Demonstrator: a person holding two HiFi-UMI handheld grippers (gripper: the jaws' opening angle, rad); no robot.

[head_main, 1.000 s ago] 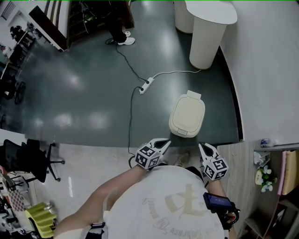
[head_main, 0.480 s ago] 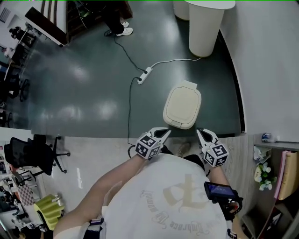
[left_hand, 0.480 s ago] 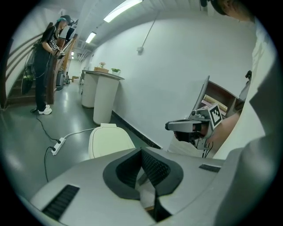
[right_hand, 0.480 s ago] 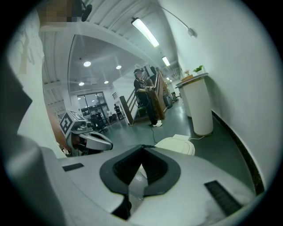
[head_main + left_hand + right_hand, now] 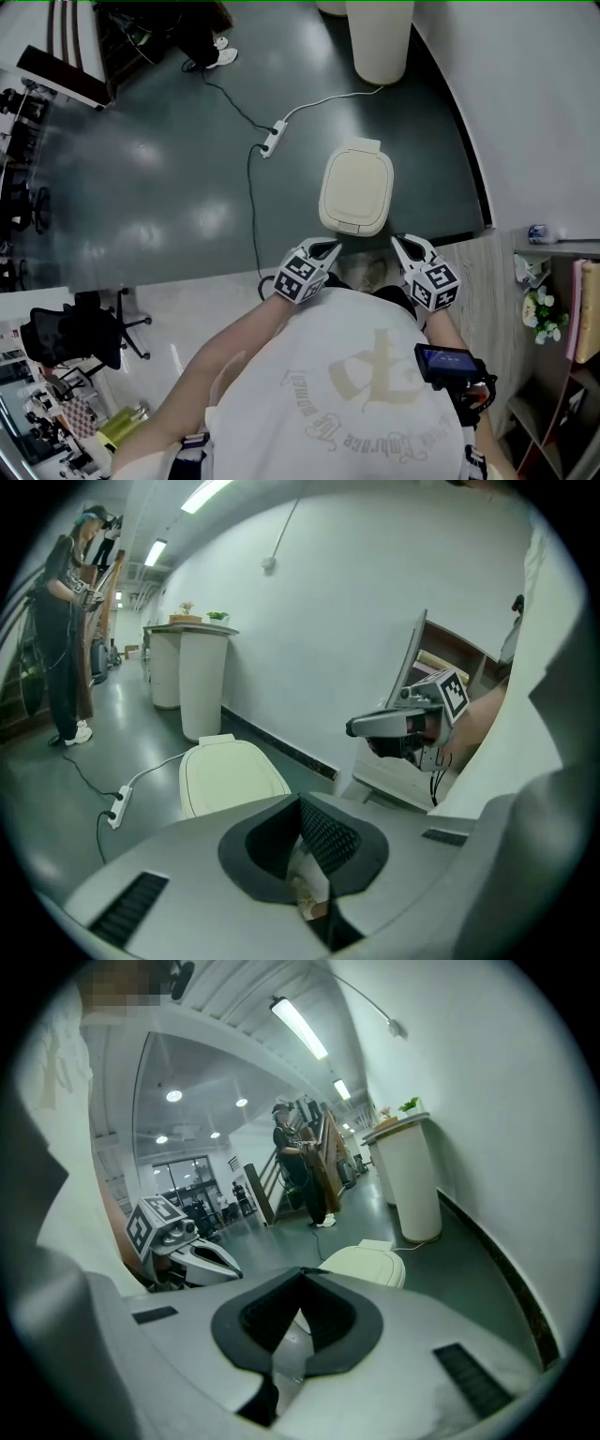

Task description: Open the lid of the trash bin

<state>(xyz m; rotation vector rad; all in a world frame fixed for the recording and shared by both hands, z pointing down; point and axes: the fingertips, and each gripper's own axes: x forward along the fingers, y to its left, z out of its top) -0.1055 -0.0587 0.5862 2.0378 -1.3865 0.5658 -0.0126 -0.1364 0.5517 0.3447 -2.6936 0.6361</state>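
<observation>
A cream trash bin stands on the dark floor with its lid down. It also shows in the left gripper view and the right gripper view. My left gripper hovers just short of the bin's near left corner. My right gripper is off its near right corner. Neither touches the bin. In their own views the left gripper and the right gripper have the jaws closed together on nothing. Each gripper sees the other gripper beside it.
A tall white cylindrical bin stands beyond the trash bin by the curved white wall. A power strip and its cable lie on the floor to the left. A person stands far off. Wooden shelving is at my right.
The trash bin has come nearer to both grippers as I stepped toward it. The grippers keep their spacing and stay shut.
</observation>
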